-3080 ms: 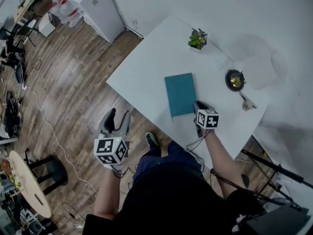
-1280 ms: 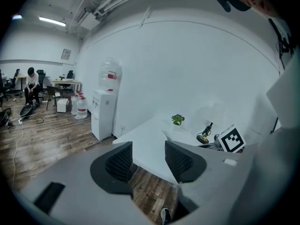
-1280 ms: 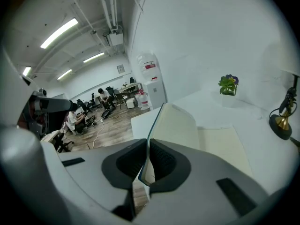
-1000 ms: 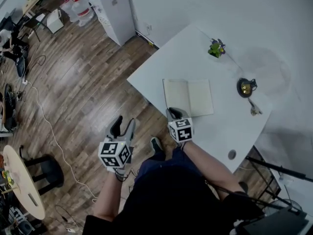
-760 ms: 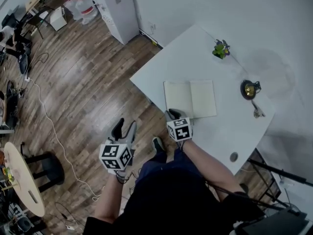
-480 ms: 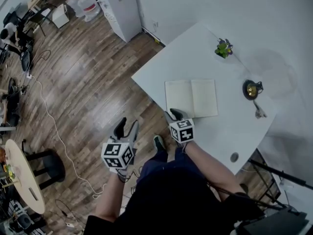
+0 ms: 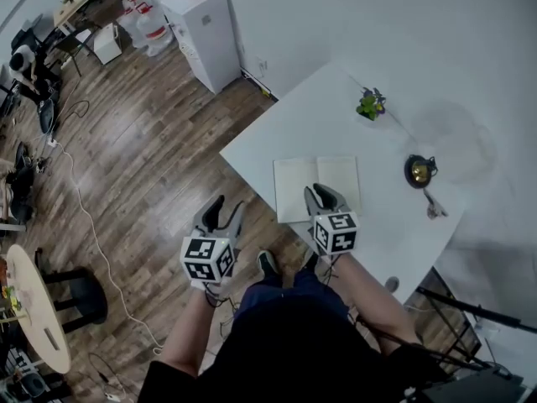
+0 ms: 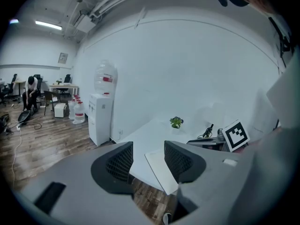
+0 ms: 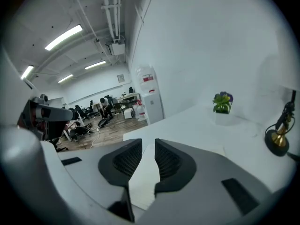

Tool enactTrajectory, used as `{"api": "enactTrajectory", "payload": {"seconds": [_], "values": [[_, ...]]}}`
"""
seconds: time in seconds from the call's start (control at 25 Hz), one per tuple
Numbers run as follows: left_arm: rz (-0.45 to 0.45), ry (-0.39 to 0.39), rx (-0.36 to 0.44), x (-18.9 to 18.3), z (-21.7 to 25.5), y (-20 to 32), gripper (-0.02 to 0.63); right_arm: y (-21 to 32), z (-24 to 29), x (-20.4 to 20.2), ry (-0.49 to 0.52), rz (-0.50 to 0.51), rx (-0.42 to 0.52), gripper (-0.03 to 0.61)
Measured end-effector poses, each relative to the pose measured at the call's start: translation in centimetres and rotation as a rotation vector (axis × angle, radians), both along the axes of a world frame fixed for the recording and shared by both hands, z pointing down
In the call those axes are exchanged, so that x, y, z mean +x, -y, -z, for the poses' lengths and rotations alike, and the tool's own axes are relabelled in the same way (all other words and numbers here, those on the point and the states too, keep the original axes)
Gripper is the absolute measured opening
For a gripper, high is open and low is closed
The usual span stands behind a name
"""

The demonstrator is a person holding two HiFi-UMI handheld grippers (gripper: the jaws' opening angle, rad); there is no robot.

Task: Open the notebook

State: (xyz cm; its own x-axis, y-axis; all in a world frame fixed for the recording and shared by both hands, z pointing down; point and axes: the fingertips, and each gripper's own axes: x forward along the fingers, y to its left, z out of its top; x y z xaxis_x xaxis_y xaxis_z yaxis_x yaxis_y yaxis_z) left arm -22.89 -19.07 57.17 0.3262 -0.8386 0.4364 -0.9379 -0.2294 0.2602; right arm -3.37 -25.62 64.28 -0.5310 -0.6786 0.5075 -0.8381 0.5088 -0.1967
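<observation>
The left gripper (image 7: 225, 214) hangs over the wood floor (image 7: 143, 149), off the near-left edge of the table (image 7: 285, 124), much where it was half a second ago. Its jaws stand well apart with nothing between them.

The right gripper (image 7: 324, 195) has moved. Half a second ago it sat at the near-left corner of the notebook (image 7: 292, 185); now it is above the near edge of the pages, close to the spine. Its jaws are parted by a narrow gap and pinch nothing; its own view shows only the pale page through the gap.

The notebook lies flat and open near the table's front edge, two cream pages up. Three seconds ago it was shut, showing a teal cover.

Beyond it to the right stands a black-and-brass object (image 7: 419, 170), well apart from the notebook. Farther back a small potted plant (image 7: 368, 103) sits near the far edge. On the floor past the table stands a white cooler (image 7: 204, 25).
</observation>
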Motion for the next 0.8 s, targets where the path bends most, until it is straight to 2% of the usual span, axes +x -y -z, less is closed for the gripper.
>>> {"api": "enactTrajectory", "payload": {"seconds": [0.24,0.48,0.8], "values": [[0.033,0.074,0.122,-0.1,4.4,5.0,0.198,4.6,8.6,6.1,0.037,-0.116,0.179,0.08],[0.096,0.098,0.248,-1.2,10.8,8.1,0.187,6.9,17.1,10.9,0.044,-0.179,0.367,0.071],[0.09,0.141,0.431,0.7,20.3,11.4,0.175,8.9,27.8,13.9,0.077,-0.218,0.582,0.063]]}}
